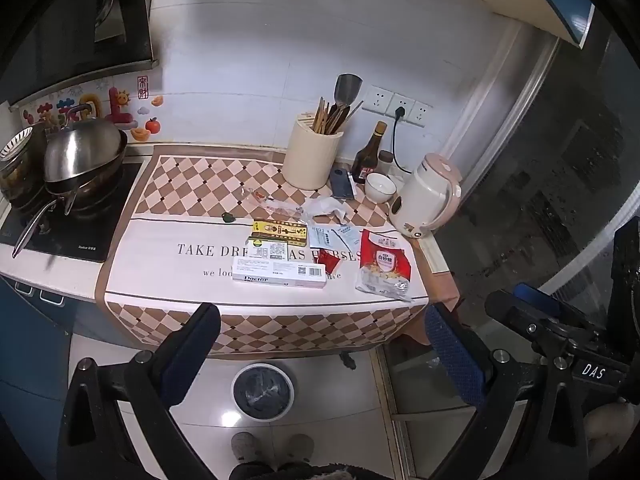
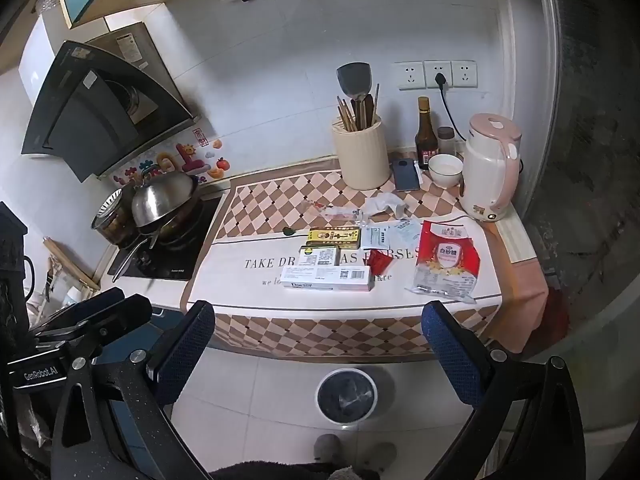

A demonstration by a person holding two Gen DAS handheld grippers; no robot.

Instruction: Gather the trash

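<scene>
Small wrappers mid-frame on my counter (image 1: 168, 276) blur together. Left tool (image 1: 322, 344) and right tool (image 2: 320, 340) gape fully, empty, above the bin (image 2: 346, 396).

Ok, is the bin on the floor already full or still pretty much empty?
Looks nearly empty: the bin, standing below the counter's edge, shows only its dark crinkled liner inside, with no boxes or wrappers visible in either view.

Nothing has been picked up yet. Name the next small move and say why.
Probably lower the left gripper onto the white Doctor box: both grippers are open and empty, that box lies nearest the counter edge, and the bin stands below.
</scene>
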